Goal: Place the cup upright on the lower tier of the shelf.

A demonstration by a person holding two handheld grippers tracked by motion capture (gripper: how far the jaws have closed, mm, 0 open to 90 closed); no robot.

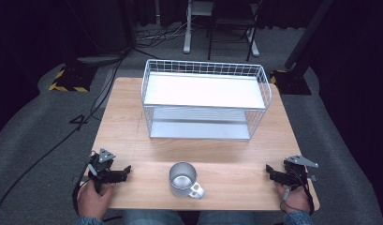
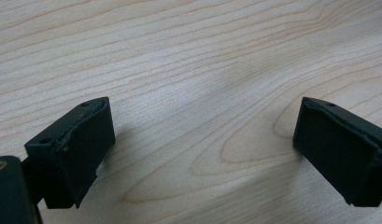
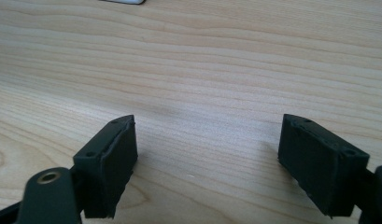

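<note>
Dark studio floor with trailing cables surrounds a light wooden table [image 1: 133, 122]. A white wire rack [image 1: 205, 96] with two shelves is set toward the far edge of the tabletop, both shelves bare.

A metal mug [image 1: 183, 179] stands upright near the middle of the near edge, mouth up, nothing seen inside it. Its handle [image 1: 197, 190] is turned toward the near right corner. The body is dull silver; the handle looks paler, though the high view is too soft to tell its material.

The left gripper [image 1: 125, 172] is held at the near left corner, jaws pointed toward the mug along the near edge. In the left gripper view the jaws stand wide apart over bare wood, with nothing between them.

The right gripper [image 1: 269, 171] is held at the near right corner, likewise aimed inward. Its jaws are spread wide in the right gripper view, nothing gripped.

The mug lies between the two, well apart from both. The left gripper is judged somewhat nearer. The handle faces the right gripper's side, so a grasp by the handle would probably fall to the right, a rim or wall grasp to either.
</note>
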